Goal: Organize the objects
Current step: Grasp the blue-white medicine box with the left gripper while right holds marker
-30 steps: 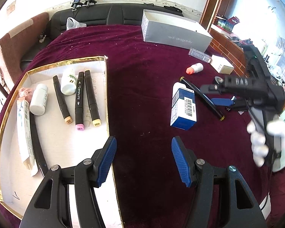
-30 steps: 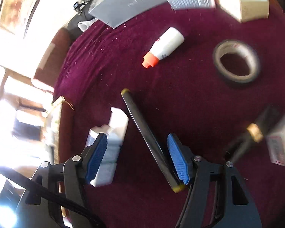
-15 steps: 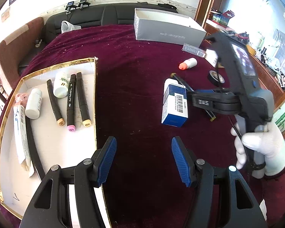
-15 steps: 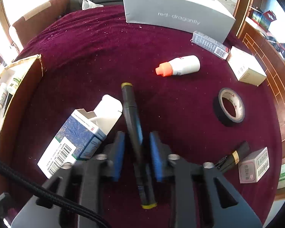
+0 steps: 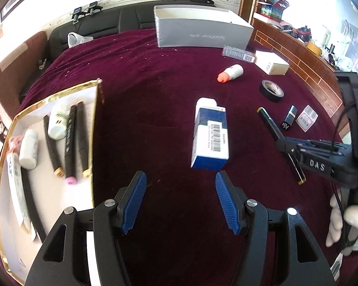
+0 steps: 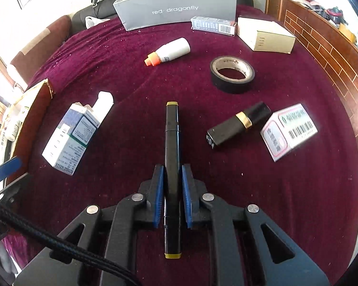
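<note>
My right gripper (image 6: 172, 168) is shut on a black marker (image 6: 171, 131) with yellow ends, gripping it near its middle; the marker points forward along the fingers. In the left wrist view that gripper (image 5: 284, 145) holds the marker (image 5: 267, 119) to the right of a blue-and-white carton (image 5: 210, 138). My left gripper (image 5: 179, 175) is open with nothing between its fingers, just short of the carton. A gold-rimmed white tray (image 5: 94, 124) on the left holds several markers (image 5: 69, 143) and two white bottles (image 5: 57, 121).
On the maroon cloth lie a grey shoe box (image 6: 176, 4), an orange-capped bottle (image 6: 169, 52), a black tape roll (image 6: 232, 75), a black lipstick (image 6: 236, 126), a pink-and-white box (image 6: 288, 131) and a beige box (image 6: 265, 37). A gloved hand (image 5: 353, 219) holds the right gripper.
My right gripper closed on the black marker and carried it to the right, away from the carton. My left gripper stayed open and shifted slightly over the cloth.
</note>
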`<control>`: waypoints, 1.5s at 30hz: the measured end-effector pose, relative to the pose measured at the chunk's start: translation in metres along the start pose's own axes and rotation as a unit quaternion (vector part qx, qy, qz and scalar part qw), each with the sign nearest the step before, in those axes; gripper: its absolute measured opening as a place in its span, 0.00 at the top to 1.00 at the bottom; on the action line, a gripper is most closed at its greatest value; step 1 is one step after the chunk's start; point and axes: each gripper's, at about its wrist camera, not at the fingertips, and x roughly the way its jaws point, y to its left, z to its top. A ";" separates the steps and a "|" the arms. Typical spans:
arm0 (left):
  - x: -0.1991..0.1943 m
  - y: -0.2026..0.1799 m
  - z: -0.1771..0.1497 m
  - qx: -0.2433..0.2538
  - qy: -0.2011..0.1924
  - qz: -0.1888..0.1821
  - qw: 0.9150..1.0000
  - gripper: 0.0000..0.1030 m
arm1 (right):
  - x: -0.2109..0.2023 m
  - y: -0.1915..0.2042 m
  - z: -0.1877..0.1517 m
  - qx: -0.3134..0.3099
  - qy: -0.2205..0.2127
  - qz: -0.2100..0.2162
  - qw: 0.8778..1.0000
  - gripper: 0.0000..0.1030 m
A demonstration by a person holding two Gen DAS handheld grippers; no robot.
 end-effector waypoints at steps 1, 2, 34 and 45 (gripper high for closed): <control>0.002 -0.003 0.002 0.007 0.001 0.002 1.000 0.47 | -0.001 -0.001 0.000 0.001 -0.001 0.002 1.000 0.88; 0.005 -0.005 0.004 0.013 0.002 0.004 1.000 0.47 | -0.001 -0.002 0.000 0.003 -0.003 0.004 1.000 0.88; 0.055 -0.026 0.068 -0.002 0.004 -0.020 1.000 0.43 | -0.001 -0.017 -0.007 0.035 -0.022 0.064 0.997 0.87; 0.091 -0.055 0.067 0.041 0.032 -0.001 0.999 0.43 | -0.001 -0.022 -0.008 0.058 -0.024 0.078 0.995 0.87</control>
